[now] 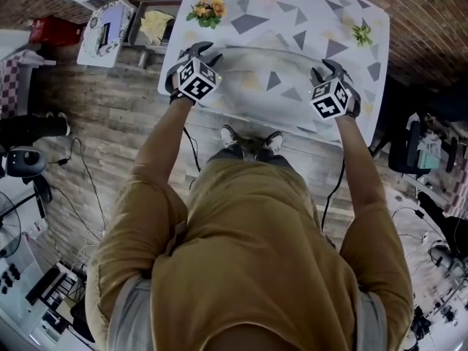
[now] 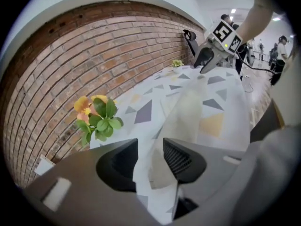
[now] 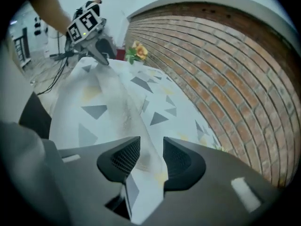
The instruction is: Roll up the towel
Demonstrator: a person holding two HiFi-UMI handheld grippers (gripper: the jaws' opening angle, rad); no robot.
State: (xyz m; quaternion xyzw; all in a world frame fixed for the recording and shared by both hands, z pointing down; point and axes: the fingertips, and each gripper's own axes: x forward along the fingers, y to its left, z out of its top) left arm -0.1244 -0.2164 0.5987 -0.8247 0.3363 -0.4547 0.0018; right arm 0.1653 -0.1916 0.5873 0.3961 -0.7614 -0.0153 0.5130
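A white towel (image 1: 285,20) printed with grey and yellow triangles covers the table. Its near part stands up as a long raised fold (image 1: 263,53) that runs between my two grippers. My left gripper (image 1: 201,48) is at the fold's left end. In the left gripper view the cloth (image 2: 188,107) runs deep between the jaws (image 2: 150,147), whose pads stand apart with a ribbed face showing. My right gripper (image 1: 327,64) is at the right end. There too the fold (image 3: 122,102) lies loosely between parted jaws (image 3: 151,147).
A posy of orange flowers (image 1: 207,9) sits at the table's far left corner. A small green sprig (image 1: 361,34) lies at the far right. Left of the table a low shelf (image 1: 106,24) and a red box (image 1: 55,29) stand on the wooden floor. Cables trail near my feet.
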